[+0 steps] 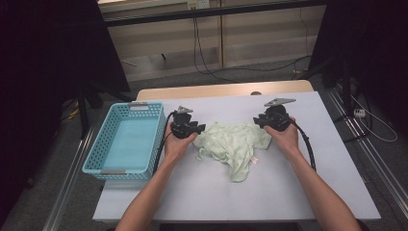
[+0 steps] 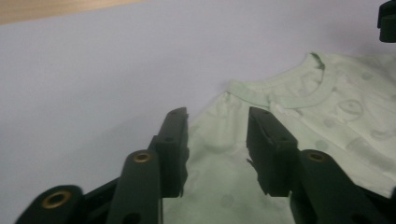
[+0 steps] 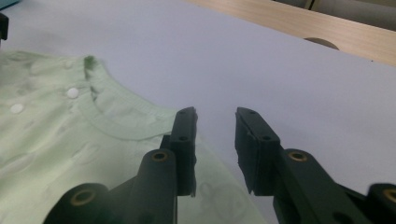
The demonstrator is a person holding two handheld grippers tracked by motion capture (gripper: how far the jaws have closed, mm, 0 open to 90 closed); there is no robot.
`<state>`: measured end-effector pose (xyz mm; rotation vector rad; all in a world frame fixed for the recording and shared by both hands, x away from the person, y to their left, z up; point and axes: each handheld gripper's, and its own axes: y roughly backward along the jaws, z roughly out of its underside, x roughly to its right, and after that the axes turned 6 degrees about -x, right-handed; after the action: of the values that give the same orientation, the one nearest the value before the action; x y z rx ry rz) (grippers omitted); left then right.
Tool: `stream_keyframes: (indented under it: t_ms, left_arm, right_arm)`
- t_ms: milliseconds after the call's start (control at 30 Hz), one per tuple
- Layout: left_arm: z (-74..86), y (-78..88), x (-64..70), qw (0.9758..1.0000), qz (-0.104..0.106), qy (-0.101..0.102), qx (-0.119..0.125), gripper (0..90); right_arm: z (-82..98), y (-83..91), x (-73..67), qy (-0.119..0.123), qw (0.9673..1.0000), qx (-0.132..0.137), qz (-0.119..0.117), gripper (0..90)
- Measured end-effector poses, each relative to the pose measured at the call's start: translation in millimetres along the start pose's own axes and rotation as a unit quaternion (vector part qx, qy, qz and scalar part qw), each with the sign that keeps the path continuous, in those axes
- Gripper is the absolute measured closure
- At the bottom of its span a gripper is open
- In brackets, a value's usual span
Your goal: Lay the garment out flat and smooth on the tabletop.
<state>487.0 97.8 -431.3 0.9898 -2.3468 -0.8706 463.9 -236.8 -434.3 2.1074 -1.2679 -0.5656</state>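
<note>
A pale green child's shirt (image 1: 233, 144) lies crumpled in the middle of the white table (image 1: 216, 192). My left gripper (image 1: 197, 129) rests at the shirt's left edge and my right gripper (image 1: 257, 122) at its right edge. In the left gripper view the jaws (image 2: 217, 112) stand apart over the shirt (image 2: 327, 116) near its ribbed collar (image 2: 299, 100), and the cloth lies flat below them. In the right gripper view the jaws (image 3: 215, 112) are also apart at the edge of the shirt (image 3: 56, 140), beside two white snap buttons (image 3: 72, 92).
A light blue plastic basket (image 1: 96, 154) sits at the table's left side, with nothing inside it. A bare wooden strip (image 1: 216, 90) runs along the far edge. Black stands and cables fill the floor beyond the table.
</note>
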Motion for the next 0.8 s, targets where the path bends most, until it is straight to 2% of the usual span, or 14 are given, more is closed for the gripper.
stream_keyframes:
  t_ms: [67, 100, 200, 267, 367, 433, 500, 600, 700, 767, 800]
  left_arm:
    - [1.7, 5.1, 5.2, 0.9999, 0.003, -0.012, 0.002, 50.4]
    - [3.3, 8.3, 8.3, 0.9998, 0.006, -0.017, 0.003, 46.7]
    - [9.9, 18.3, 17.3, 0.9992, 0.016, -0.037, 0.006, 42.9]
    - [15.5, 24.9, 22.4, 0.9984, 0.021, -0.051, 0.007, 41.4]
    - [24.7, 33.6, 27.0, 0.9978, 0.040, -0.052, 0.008, 41.3]
    - [31.6, 37.6, 29.8, 0.9973, 0.049, -0.054, 0.007, 41.6]
    - [37.9, 41.3, 32.6, 0.9966, 0.064, -0.052, 0.001, 45.7]
    - [46.0, 47.4, 37.0, 0.9958, 0.069, -0.059, -0.007, 46.3]
    - [54.2, 51.0, 42.2, 0.9943, 0.077, -0.074, -0.006, 52.7]
    - [58.0, 49.5, 46.4, 0.9930, 0.090, -0.076, -0.008, 55.3]
    - [59.9, 47.7, 50.3, 0.9918, 0.093, -0.086, -0.013, 56.5]
  right_arm:
    - [3.0, 4.8, -3.1, 0.003, 0.9999, -0.004, -0.010, 62.0]
    - [5.7, 8.8, -6.6, 0.008, 0.9999, -0.007, -0.007, 60.3]
    - [12.6, 20.0, -16.1, 0.016, 0.9993, 0.001, -0.035, 52.6]
    - [17.5, 29.9, -26.0, 0.029, 0.9983, 0.002, -0.050, 51.0]
    - [26.6, 46.9, -42.2, 0.052, 0.9956, 0.009, -0.078, 57.3]
    - [33.1, 54.9, -53.2, 0.069, 0.9942, 0.008, -0.083, 60.5]
    - [39.9, 58.9, -62.1, 0.076, 0.9916, 0.004, -0.104, 64.9]
    - [47.2, 62.4, -73.9, 0.088, 0.9887, -0.003, -0.121, 69.1]
    - [54.0, 67.3, -88.7, 0.107, 0.9838, -0.008, -0.144, 71.3]
    - [58.1, 69.7, -98.1, 0.121, 0.9801, -0.009, -0.157, 71.6]
    - [59.7, 70.2, -101.5, 0.124, 0.9788, -0.010, -0.162, 71.7]
